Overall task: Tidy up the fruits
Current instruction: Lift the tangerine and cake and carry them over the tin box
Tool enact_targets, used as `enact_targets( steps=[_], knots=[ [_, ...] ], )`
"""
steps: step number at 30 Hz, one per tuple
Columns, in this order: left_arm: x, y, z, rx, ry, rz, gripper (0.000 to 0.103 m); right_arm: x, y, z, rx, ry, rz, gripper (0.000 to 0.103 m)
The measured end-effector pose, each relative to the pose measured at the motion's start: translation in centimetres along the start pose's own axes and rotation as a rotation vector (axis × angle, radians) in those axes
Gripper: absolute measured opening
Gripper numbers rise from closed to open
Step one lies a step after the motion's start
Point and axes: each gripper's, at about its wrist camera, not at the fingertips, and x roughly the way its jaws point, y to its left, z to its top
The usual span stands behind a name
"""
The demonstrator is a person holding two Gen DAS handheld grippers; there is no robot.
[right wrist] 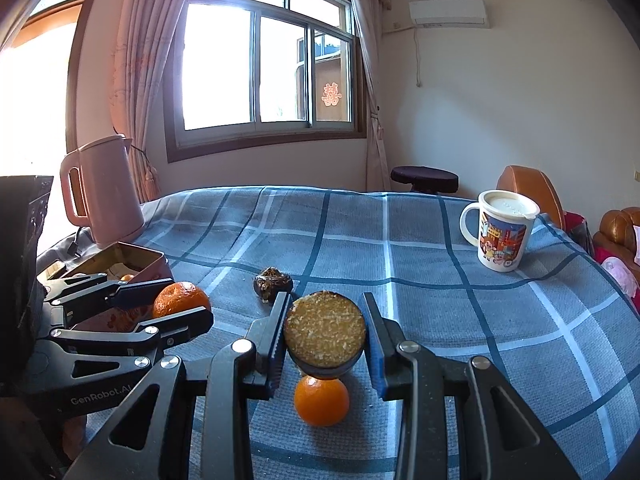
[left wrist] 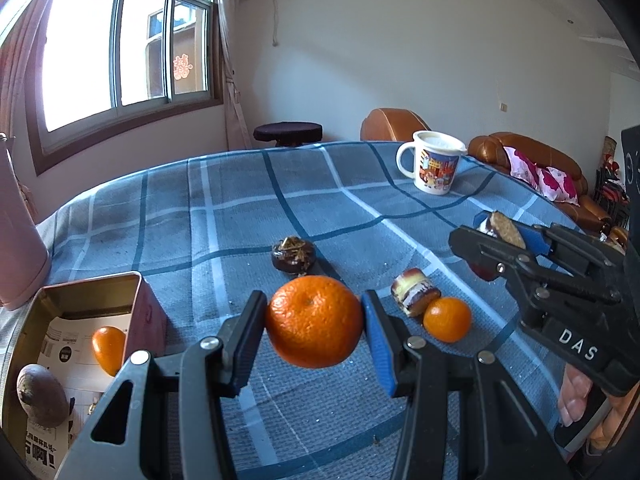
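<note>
The surface (left wrist: 304, 184), draped in a blue checked cloth, is seen filling both views. At its left edge a pink kettle (right wrist: 105, 190) is stood, and just in front of it an open tin box (left wrist: 86, 300) is set, with a small orange fruit (left wrist: 108, 350) and a brownish oval fruit (left wrist: 42, 394) lying inside on printed paper. Far right, a lidded cartoon mug (right wrist: 502, 232) is parked upright, well apart from the rest.

The left gripper (left wrist: 314, 320) is shown with its jaws closed on a large mandarin (left wrist: 314, 320), which is held up off the cloth, near the box's right wall. The right gripper (right wrist: 325, 334) is shown with its jaws clamped on a round cake (right wrist: 325, 332), crumbly golden face towards the camera, dark rim beneath; it too is carried above the cloth.

Directly below that cake a smaller mandarin (right wrist: 321, 400) is left on the cloth, and in the left wrist view a slice of swirl cake (left wrist: 414, 292) is seen touching it. Further back, mid-cloth, a dark chocolate pastry (left wrist: 294, 254) with a gold-flecked top is sat alone.
</note>
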Motion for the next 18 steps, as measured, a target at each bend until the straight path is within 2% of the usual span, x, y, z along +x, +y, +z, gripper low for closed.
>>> enact_targets(
  steps=[18],
  knots=[
    [-1.4, -0.3, -0.2, 0.010, -0.068, 0.031, 0.050, -0.9, 0.2, -0.1, -0.010, -0.052, 0.001, 0.036]
  ],
)
